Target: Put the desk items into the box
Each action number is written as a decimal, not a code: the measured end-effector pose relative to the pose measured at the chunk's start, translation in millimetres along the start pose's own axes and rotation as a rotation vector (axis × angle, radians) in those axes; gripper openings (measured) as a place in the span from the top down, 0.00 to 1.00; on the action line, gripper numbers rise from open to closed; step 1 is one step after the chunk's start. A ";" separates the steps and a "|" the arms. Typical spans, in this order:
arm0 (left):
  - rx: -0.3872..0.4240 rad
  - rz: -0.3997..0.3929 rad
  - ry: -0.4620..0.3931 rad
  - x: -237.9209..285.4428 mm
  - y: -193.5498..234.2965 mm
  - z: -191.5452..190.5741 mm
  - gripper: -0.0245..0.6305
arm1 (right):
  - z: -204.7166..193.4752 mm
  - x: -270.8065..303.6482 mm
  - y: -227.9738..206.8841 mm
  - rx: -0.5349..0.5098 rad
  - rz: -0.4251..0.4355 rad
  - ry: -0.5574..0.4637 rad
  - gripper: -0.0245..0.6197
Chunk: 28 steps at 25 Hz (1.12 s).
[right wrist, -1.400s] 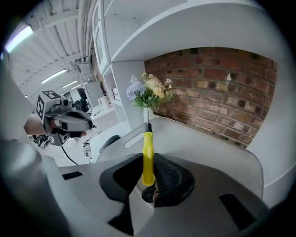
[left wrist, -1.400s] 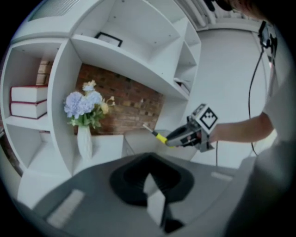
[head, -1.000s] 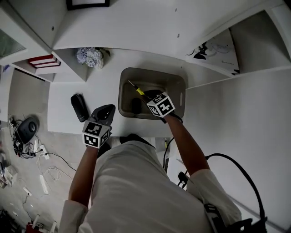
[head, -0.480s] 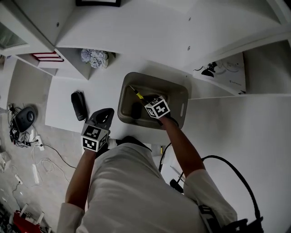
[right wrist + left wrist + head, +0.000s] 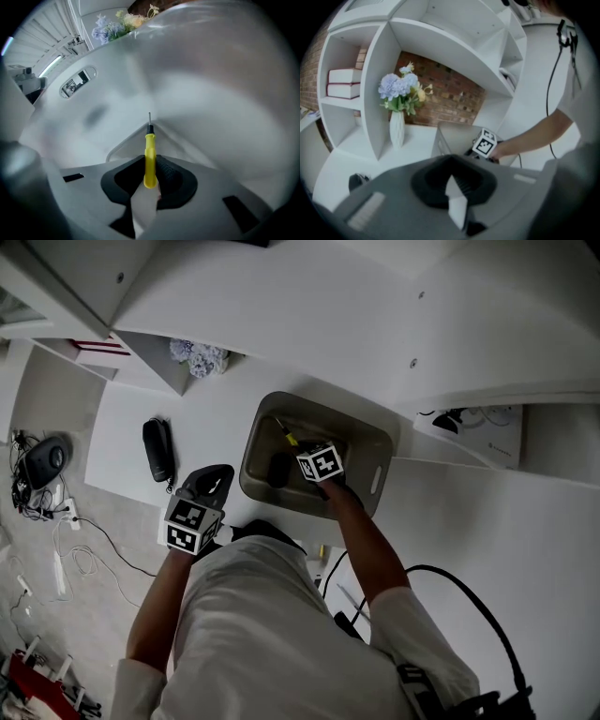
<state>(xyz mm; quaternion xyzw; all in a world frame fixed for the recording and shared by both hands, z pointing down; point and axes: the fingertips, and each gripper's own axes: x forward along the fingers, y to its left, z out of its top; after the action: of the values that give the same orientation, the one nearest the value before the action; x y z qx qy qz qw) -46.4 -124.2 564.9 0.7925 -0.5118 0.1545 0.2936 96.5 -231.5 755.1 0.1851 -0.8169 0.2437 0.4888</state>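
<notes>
From the head view I count 2 tools, 1 box, 1 screwdriver and 2 dark items. My left tool hangs over the near edge of the white desk, its marker cube towards me. My right tool reaches down into the grey-brown box, a rounded rectangular tub. The yellow screwdriver sticks out ahead of the right tool, inside the box. 1 dark item lies on the box floor beside it; I cannot make out what it is. 1 long black object lies on the desk, well left of the box. My body hides the desk's near edge.

In the left gripper view, the left tool has its jaws pressed together with nothing between them. Beyond it I see 1 ribbed white vase of pale blue flowers and 2 stacked books on white shelves. The black object is half cut off behind the tool's body.

In the right gripper view, the right tool is clamped on the screwdriver: a smooth yellow handle, a black collar and a thin metal tip. It points at a corner of the box, whose smooth walls fill the blurred view. 1 oval handle slot shows in the wall.
</notes>
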 end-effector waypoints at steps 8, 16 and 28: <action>-0.022 0.019 0.006 0.7 5.1 -1.0 0.96 | -13.9 20.3 -1.9 0.060 0.036 0.030 0.86; -0.036 0.021 0.020 -0.6 6.9 -12.1 0.96 | -25.8 30.5 -9.3 0.124 0.031 0.055 0.86; -0.053 0.018 0.034 0.1 8.6 -20.5 0.96 | -25.3 31.2 -7.5 0.123 0.036 0.039 0.73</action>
<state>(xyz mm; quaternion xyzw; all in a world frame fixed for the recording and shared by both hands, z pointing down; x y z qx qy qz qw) -52.9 -114.1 583.6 0.7770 -0.5178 0.1572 0.3217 104.4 -224.9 794.7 0.1952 -0.7938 0.3060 0.4880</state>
